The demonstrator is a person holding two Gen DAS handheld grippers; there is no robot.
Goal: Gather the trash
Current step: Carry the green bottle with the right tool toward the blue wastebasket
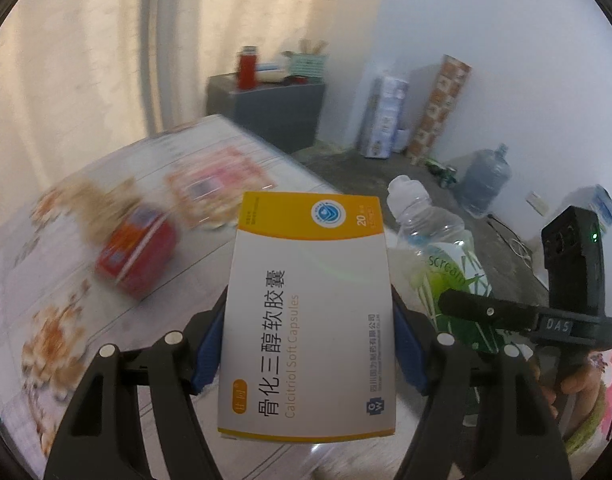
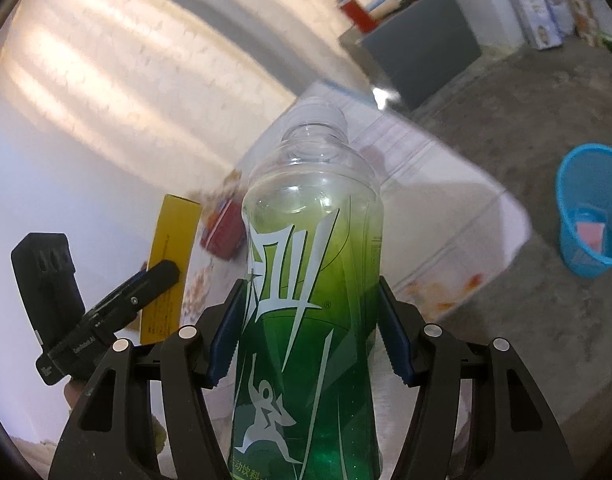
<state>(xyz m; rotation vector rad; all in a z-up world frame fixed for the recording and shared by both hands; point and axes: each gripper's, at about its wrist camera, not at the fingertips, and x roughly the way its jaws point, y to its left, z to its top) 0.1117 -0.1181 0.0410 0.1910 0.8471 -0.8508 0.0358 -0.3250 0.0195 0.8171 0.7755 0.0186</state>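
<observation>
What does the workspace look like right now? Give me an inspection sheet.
Surface: table with a floral cover.
Job's things: medicine box and bottle, both lifted; blue bin on the floor, something pink inside.
Clutter: red box and pink packet on the table.
Grippers: left gripper shut on the medicine box; right gripper shut on the bottle.
Cables: a cord on the floor by the wall.
Surroundings: curtain, grey cabinet, water jug.
</observation>
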